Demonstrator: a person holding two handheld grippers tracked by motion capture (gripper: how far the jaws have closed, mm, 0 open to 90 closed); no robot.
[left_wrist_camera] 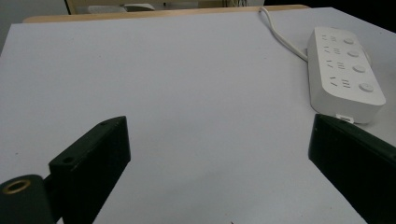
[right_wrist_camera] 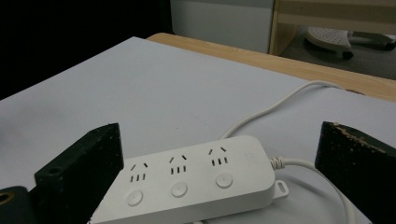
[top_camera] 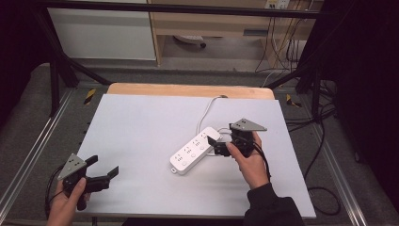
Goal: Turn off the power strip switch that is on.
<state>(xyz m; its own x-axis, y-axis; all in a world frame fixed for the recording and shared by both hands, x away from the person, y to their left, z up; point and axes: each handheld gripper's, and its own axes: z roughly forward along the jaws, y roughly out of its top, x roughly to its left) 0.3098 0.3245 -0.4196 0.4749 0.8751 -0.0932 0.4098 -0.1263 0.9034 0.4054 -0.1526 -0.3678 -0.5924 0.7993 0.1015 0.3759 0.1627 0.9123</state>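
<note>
A white power strip [top_camera: 192,151] with several sockets and round buttons lies slanted on the white table top [top_camera: 141,127], and its white cable [top_camera: 205,113] runs off toward the far edge. My right gripper [top_camera: 215,145] hovers at the strip's cable end, open, its pads touching nothing. In the right gripper view the strip [right_wrist_camera: 196,186] lies low between the wide-apart jaws of the right gripper [right_wrist_camera: 219,130]. My left gripper [top_camera: 102,165] rests near the front left corner, open and with nothing in it. From the left gripper view [left_wrist_camera: 217,126] the strip [left_wrist_camera: 345,74] sits far off at the right.
A wooden board edge [top_camera: 188,89] borders the table's far side. Black frame bars [top_camera: 56,70] stand at the left and right. Loose black cables [top_camera: 320,141] trail on the floor at the right. A pale cabinet [top_camera: 103,33] stands behind.
</note>
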